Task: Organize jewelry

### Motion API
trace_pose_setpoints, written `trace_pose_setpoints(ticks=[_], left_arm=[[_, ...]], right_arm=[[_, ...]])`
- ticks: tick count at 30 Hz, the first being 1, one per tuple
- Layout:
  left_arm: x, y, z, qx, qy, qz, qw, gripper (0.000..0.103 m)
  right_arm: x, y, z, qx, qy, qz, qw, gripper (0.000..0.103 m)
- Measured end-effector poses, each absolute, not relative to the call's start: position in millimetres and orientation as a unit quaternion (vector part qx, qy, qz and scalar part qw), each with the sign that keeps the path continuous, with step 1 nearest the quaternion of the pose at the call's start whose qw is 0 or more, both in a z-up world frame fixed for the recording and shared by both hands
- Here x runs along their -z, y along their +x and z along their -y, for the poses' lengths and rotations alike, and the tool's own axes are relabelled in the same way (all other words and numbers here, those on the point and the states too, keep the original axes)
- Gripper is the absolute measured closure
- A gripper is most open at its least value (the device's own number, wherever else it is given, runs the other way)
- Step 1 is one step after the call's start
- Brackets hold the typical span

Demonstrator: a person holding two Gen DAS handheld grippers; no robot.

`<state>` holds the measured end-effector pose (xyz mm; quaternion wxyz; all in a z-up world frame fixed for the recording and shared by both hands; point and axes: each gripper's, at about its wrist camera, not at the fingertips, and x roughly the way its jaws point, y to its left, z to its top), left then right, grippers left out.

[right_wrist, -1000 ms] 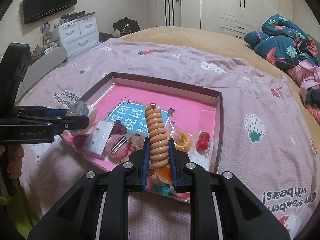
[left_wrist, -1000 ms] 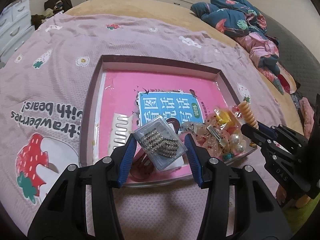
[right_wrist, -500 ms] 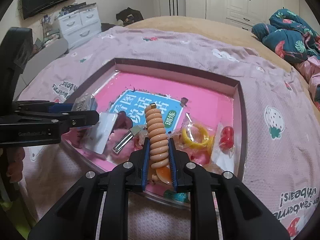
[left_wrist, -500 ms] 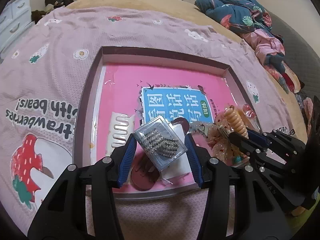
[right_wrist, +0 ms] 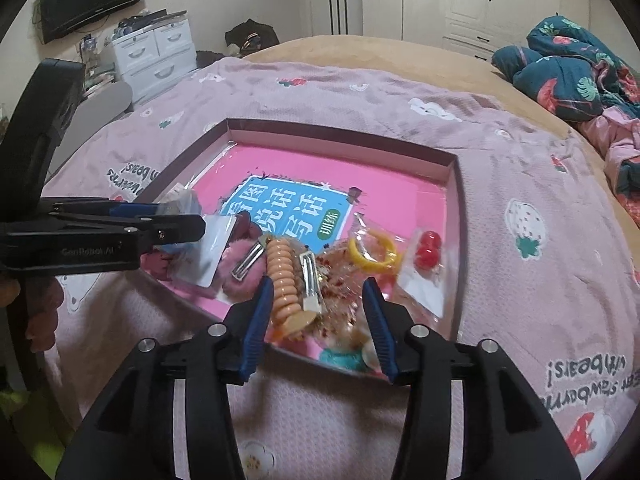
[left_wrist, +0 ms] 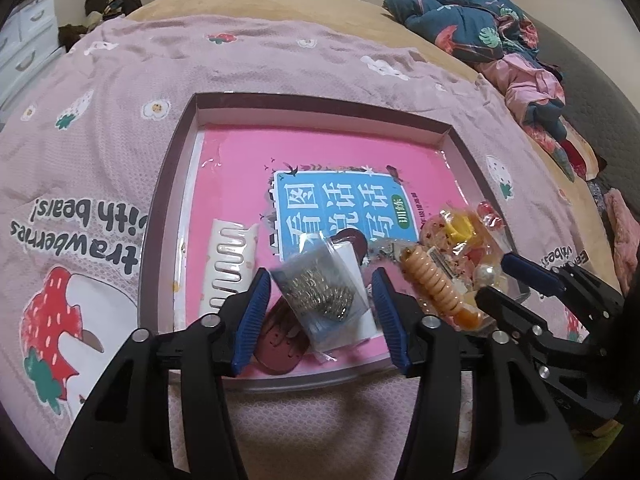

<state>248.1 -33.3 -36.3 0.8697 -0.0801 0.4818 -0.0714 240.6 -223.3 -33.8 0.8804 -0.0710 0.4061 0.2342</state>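
Note:
A shallow box (left_wrist: 188,128) (right_wrist: 452,168) with a pink book in it lies on the bedspread. Its near end holds the jewelry. My left gripper (left_wrist: 320,312) is open around a clear packet of rhinestone clips (left_wrist: 320,292) that rests on the box's contents. My right gripper (right_wrist: 318,316) is open over the pile; an orange spiral hair tie (right_wrist: 282,276) (left_wrist: 430,284) lies between its fingers on the pile, next to a metal snap clip (right_wrist: 309,280). A yellow ring (right_wrist: 374,254) and red beads (right_wrist: 427,249) lie in packets nearby.
A white comb (left_wrist: 226,268) lies at the box's left. A pink fluffy clip (right_wrist: 240,276) and dark red pieces (left_wrist: 280,344) sit near the front rim. Crumpled bedding (left_wrist: 480,28) lies at the far right. Drawers (right_wrist: 156,56) stand beyond the bed.
Both grippers have opened. The left one let go of the rhinestone clip packet and the right one let go of the orange spiral hair tie, which now lies on the pile.

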Motion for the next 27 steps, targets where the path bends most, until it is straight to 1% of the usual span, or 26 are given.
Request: trace_pose_setpoints(ticks=[3, 7, 16, 17, 18, 19, 20, 23, 25, 26, 27], left_arm=[[30.7, 244.5, 35.0, 0.074, -0.08, -0.478, 0.872, 0.052], [21.2, 235.4, 35.4, 0.077, -0.079, -0.471, 0.875, 0.052], [0.6, 206.4, 34.2, 0.078, -0.078, -0.456, 0.883, 0.05], [-1.2, 203.3, 34.2, 0.078, -0.077, -0.455, 0.884, 0.05], [-4.0, 198.1, 33.7, 0.079, -0.077, -0.452, 0.885, 0.05], [-5.9, 194.4, 33.5, 0.079, -0.076, -0.451, 0.886, 0.048], [-8.1, 189.8, 33.2, 0.079, -0.076, -0.448, 0.887, 0.046], [-12.5, 178.5, 32.0, 0.079, -0.075, -0.444, 0.889, 0.045], [-15.0, 169.4, 30.2, 0.079, -0.074, -0.441, 0.891, 0.042], [-16.2, 164.5, 29.2, 0.078, -0.075, -0.439, 0.892, 0.039], [-16.8, 161.5, 28.9, 0.078, -0.075, -0.438, 0.892, 0.039]], right_arm=[[28.4, 233.1, 229.1, -0.23, -0.069, -0.403, 0.883, 0.054], [20.2, 222.0, 236.5, -0.225, -0.068, -0.395, 0.888, 0.05], [2.6, 197.9, 246.9, -0.22, -0.06, -0.381, 0.896, 0.045], [0.9, 195.1, 247.5, -0.219, -0.059, -0.38, 0.897, 0.044], [-1.0, 192.0, 248.5, -0.218, -0.058, -0.378, 0.898, 0.04], [-2.2, 189.7, 249.3, -0.217, -0.058, -0.376, 0.899, 0.037], [-4.2, 186.1, 250.3, -0.215, -0.056, -0.373, 0.901, 0.037], [-8.6, 178.4, 252.2, -0.213, -0.053, -0.37, 0.903, 0.034], [-11.5, 172.3, 253.0, -0.212, -0.051, -0.367, 0.904, 0.034], [-12.8, 168.7, 252.9, -0.212, -0.052, -0.366, 0.905, 0.034], [-13.8, 165.8, 252.9, -0.212, -0.053, -0.365, 0.905, 0.033]])
